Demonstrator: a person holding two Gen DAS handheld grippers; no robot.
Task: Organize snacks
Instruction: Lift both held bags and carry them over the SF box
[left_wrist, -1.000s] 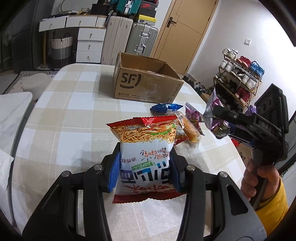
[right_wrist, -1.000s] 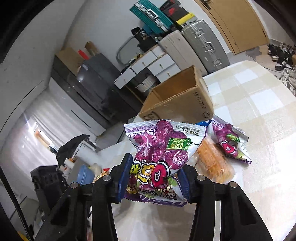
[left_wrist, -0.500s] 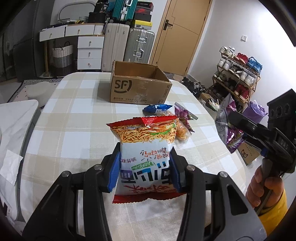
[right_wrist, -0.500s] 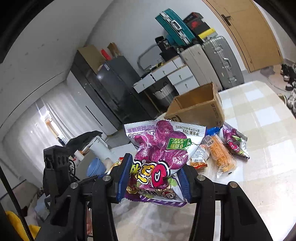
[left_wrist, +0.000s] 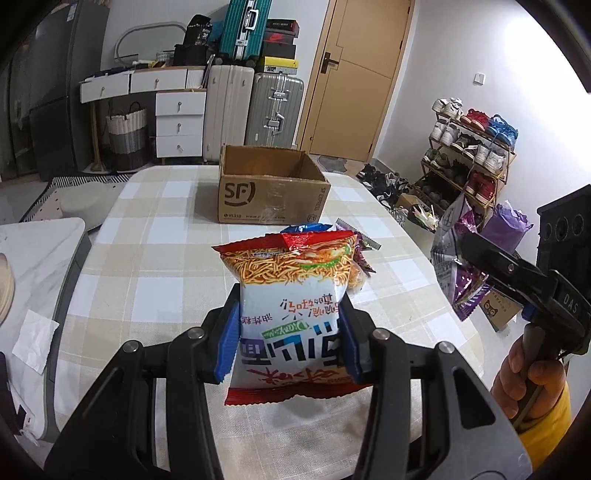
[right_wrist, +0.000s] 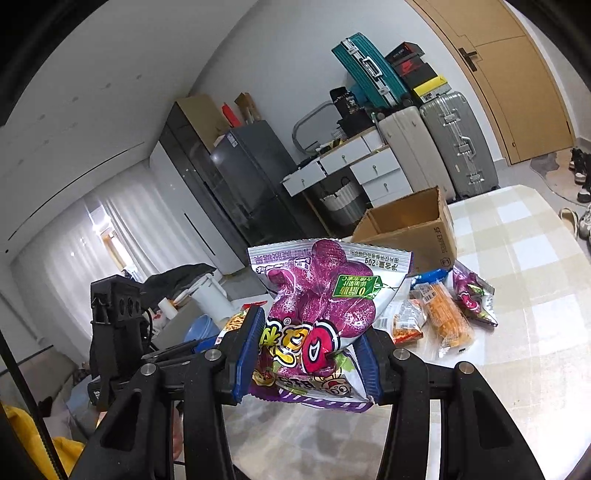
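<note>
1. Left gripper (left_wrist: 288, 343), black with blue pads: fingers pinch the lower half of a red-and-white instant noodle packet (left_wrist: 291, 295), printed with orange noodles, held upright and clear of the tabletop.

2. Right gripper (right_wrist: 306, 362), black with blue pads: fingers pinch the lower part of a purple-and-silver foil grape snack bag (right_wrist: 321, 314), upright and lifted off the table. In the left wrist view the same gripper (left_wrist: 465, 240) enters at 3 o'clock, the bag (left_wrist: 452, 258) hanging at its tip beyond the table's edge, and a hand (left_wrist: 524, 376) with a yellow sleeve grips its handle.

3. Open brown cardboard box marked SF (left_wrist: 271, 188): stands on the table at 12 o'clock from the noodle packet, well apart from it; no contents can be made out inside.

4. Round table with beige-and-white checked cloth (left_wrist: 147, 266): bears the box and loose snacks.

5. Loose snacks, lying between box and grippers: blue packet (right_wrist: 430, 276) nearest the box; small purple grape bag (right_wrist: 472, 299); clear packet of orange biscuits (right_wrist: 445, 317); small red-and-orange packet (right_wrist: 404, 325). All lie flat, close together, some touching.

6. Background at 12 o'clock: white and silver upright suitcases (left_wrist: 255, 107), white drawer unit (left_wrist: 179, 122), wooden door (left_wrist: 354, 74). At 2 o'clock: shoe rack (left_wrist: 469, 147).
</note>
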